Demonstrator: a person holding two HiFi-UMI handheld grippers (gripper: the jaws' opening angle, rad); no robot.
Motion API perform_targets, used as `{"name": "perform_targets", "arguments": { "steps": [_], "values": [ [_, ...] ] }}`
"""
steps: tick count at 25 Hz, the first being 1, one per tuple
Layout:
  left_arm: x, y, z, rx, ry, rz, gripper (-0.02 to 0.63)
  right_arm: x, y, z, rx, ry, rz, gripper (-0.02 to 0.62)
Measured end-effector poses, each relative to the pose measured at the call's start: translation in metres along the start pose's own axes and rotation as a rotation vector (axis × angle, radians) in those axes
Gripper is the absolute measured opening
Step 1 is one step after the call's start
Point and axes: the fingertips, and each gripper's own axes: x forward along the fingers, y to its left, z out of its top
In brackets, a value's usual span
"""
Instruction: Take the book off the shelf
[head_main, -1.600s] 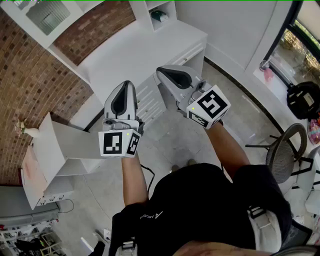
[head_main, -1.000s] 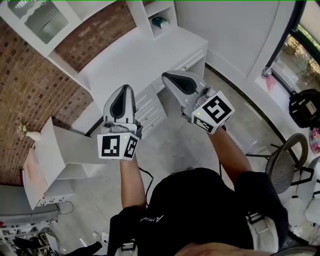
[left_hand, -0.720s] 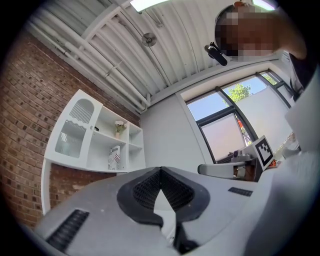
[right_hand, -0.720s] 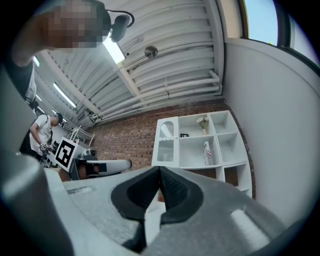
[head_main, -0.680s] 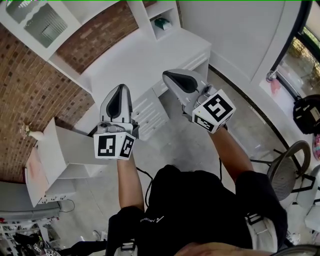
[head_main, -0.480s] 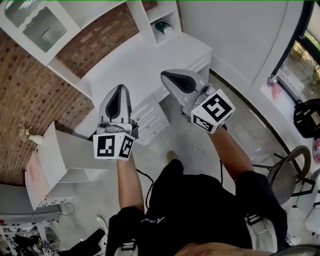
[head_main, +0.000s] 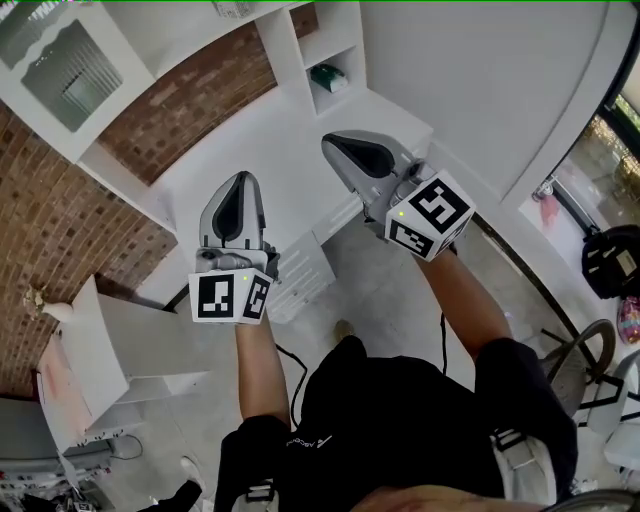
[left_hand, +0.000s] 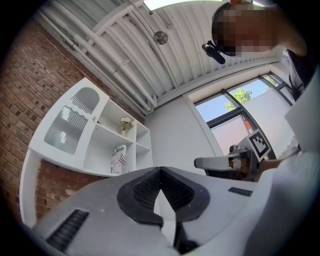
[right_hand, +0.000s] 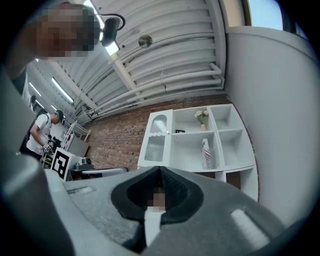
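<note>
Right gripper view: the book (right_hand: 205, 154) stands upright on the white shelf (right_hand: 208, 168), well apart from the right gripper (right_hand: 160, 172) and the left gripper (left_hand: 161, 172). Both are closed and empty, so I judge the task not yet begun.

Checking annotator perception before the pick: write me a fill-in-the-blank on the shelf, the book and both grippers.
1. The white book with red print stands ___ in the white wall shelf unit.
2. The small vase of pale flowers sits in the compartment directly ___ the book.
3. The left gripper and the right gripper are both empty, jaws ___.
4. The wall behind the shelf unit is bare red-brown ___.

Missing words: upright; above; closed; brick.
</note>
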Motion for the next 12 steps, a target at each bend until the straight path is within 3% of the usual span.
{"name": "perform_targets", "arguments": {
  "steps": [12],
  "values": [
    [0.100, 0.135, -0.046, -0.017, -0.020, -0.043, -0.003, 0.175, -0.102, -0.030, -0.053, 0.035, -0.048, 0.002]
  ]
}}
